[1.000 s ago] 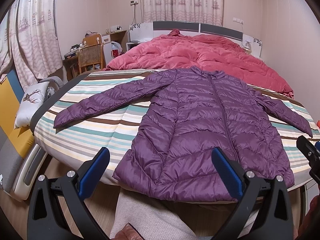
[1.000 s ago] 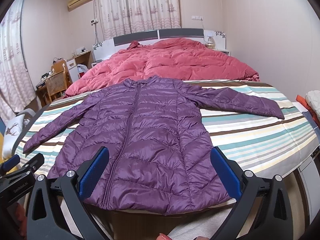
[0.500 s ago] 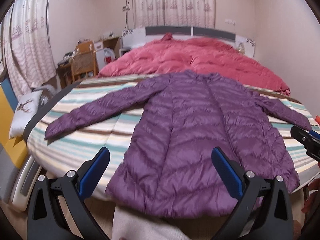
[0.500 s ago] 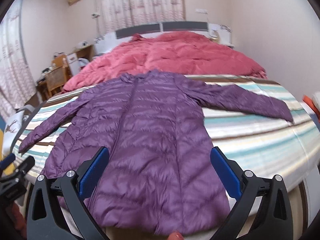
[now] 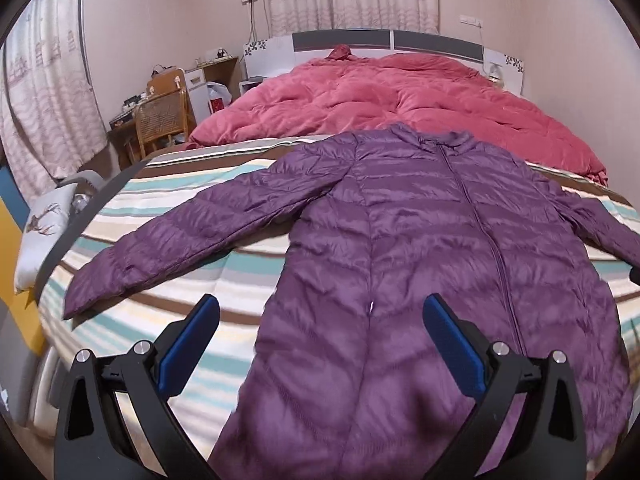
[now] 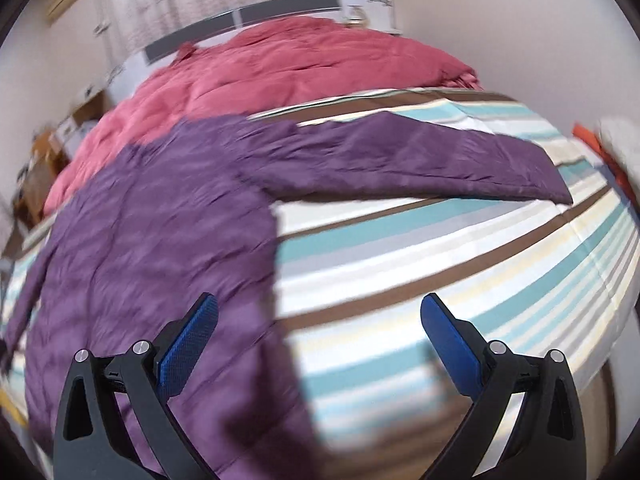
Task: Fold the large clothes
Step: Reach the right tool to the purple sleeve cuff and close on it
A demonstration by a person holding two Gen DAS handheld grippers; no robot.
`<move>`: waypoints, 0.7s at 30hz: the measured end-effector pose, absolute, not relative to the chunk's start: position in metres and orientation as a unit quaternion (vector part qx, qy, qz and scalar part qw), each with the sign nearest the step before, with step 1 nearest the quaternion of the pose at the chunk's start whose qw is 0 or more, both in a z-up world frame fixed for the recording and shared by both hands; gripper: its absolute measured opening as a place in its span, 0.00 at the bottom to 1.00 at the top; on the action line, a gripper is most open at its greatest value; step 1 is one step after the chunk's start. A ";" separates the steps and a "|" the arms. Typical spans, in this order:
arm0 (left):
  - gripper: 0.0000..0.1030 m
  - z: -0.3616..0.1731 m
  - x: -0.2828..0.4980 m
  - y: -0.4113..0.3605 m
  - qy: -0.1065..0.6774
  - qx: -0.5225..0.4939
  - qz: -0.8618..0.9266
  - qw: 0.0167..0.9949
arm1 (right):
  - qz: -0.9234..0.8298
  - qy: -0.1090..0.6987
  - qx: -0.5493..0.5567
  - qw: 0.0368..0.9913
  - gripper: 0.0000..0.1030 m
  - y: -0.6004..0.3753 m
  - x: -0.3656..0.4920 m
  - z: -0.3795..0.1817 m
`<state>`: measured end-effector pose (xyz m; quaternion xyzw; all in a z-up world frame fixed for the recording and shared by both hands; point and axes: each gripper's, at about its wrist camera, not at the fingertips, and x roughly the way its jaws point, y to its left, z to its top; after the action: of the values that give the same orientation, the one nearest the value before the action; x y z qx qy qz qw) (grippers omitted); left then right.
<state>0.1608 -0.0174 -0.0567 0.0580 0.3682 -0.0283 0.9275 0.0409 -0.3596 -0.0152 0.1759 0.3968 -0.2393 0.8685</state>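
A long purple puffer coat lies flat, front up and zipped, on the striped bedsheet, both sleeves spread out. My left gripper is open and empty above the coat's lower left side. My right gripper is open and empty above the coat's right edge, where the coat meets the striped sheet. The right sleeve stretches out toward the bed's right side. The right wrist view is blurred.
A red duvet is heaped at the head of the bed, just beyond the coat's collar. A wicker chair and desk stand at the left wall. A deer-print pillow lies beside the bed's left edge.
Both grippers have moved forward over the bed and lower toward the coat. The right gripper has swung to the right, toward the right sleeve. Both remain open.
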 end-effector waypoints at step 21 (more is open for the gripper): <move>0.98 -0.117 0.240 -0.022 0.372 0.105 0.054 0.921 | -0.401 0.324 0.354 0.781 0.70 -0.570 0.046 -0.067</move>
<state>0.2400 -0.0222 -0.1166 0.1047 0.3721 0.0543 0.9207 0.0458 -0.5704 -0.0672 0.3538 0.3236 -0.4010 0.7806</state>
